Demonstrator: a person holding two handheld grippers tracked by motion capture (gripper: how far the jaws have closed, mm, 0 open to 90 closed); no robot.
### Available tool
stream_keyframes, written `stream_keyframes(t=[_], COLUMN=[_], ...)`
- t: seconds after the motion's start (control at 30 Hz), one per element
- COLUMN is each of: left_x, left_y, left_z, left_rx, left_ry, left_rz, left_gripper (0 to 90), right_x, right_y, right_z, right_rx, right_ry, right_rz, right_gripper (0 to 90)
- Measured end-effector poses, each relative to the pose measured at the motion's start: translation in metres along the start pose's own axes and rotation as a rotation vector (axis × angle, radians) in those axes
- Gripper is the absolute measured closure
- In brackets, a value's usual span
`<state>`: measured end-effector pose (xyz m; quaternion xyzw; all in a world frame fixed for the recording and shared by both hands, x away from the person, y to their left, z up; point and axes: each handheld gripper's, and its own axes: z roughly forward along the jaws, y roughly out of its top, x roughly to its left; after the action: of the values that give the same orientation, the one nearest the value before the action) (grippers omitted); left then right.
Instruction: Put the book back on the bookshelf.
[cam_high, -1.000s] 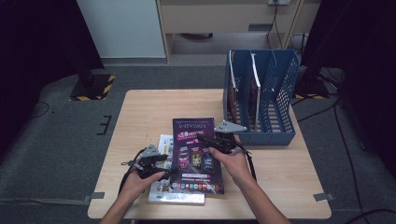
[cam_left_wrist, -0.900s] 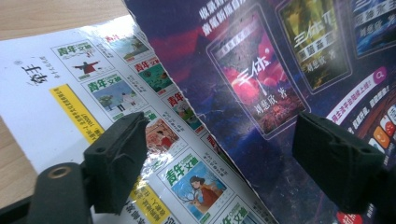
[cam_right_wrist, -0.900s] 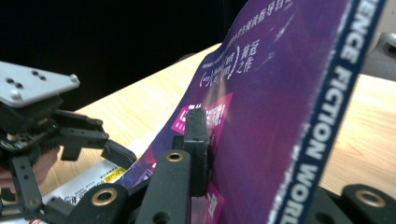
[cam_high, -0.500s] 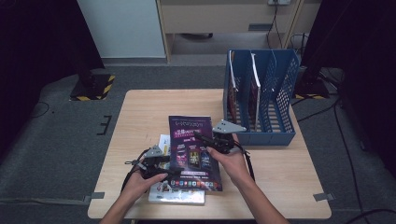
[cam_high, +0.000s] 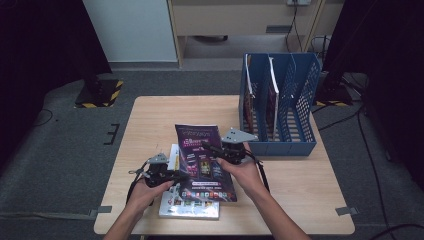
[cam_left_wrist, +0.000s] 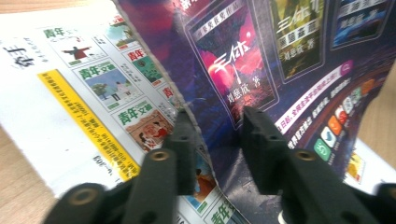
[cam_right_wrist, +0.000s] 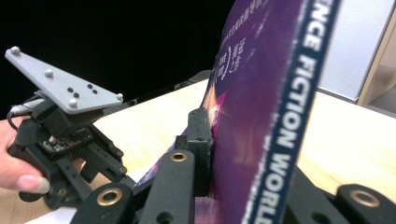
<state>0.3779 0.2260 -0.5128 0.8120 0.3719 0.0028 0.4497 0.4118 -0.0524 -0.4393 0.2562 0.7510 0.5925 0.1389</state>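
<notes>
Near desk edge: we see a white-covered magazine (cam_high: 192, 202) lying flat on the desk (cam_high: 300, 190), partly under the purple one.
Left gripper (cam_high: 176, 176): we hold it at the near left; its fingers (cam_left_wrist: 184, 140) have just been closing and now straddle the left edge of the purple magazine (cam_high: 205, 162), one under the cover and one on top. We cannot tell whether both pads press yet.
Purple magazine: it sits mid-desk, tilted up off the white one and held between our two hands.
Right gripper (cam_high: 216, 150): its fingers (cam_right_wrist: 200, 140) are narrow, clamped on the magazine's right edge by the spine.
Far right: a blue file rack (cam_high: 300, 107) stands on the desk, with magazines upright in its left compartments.
</notes>
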Motion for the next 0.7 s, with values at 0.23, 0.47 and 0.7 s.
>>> stream_keyframes(t=[0.23,0.47,0.7], left_x=[0.000,-0.005,-0.003], left_y=[0.005,0.011,0.015], left_z=[-0.009,-0.023,-0.031], left_rx=[-0.023,-0.071,-0.125], left_ry=[0.006,0.091,0.128], left_rz=[0.009,0.087,0.125], left_gripper=[76.4,80.3,81.2], right_x=[-0.001,-0.005,-0.006], right_y=[0.004,0.021,0.035], right_z=[-0.001,0.000,0.000], right_rx=[-0.013,0.000,-0.007], right_ry=[0.015,0.023,0.053], right_rz=[0.019,0.021,0.006], right_gripper=[79.5,75.6,72.7])
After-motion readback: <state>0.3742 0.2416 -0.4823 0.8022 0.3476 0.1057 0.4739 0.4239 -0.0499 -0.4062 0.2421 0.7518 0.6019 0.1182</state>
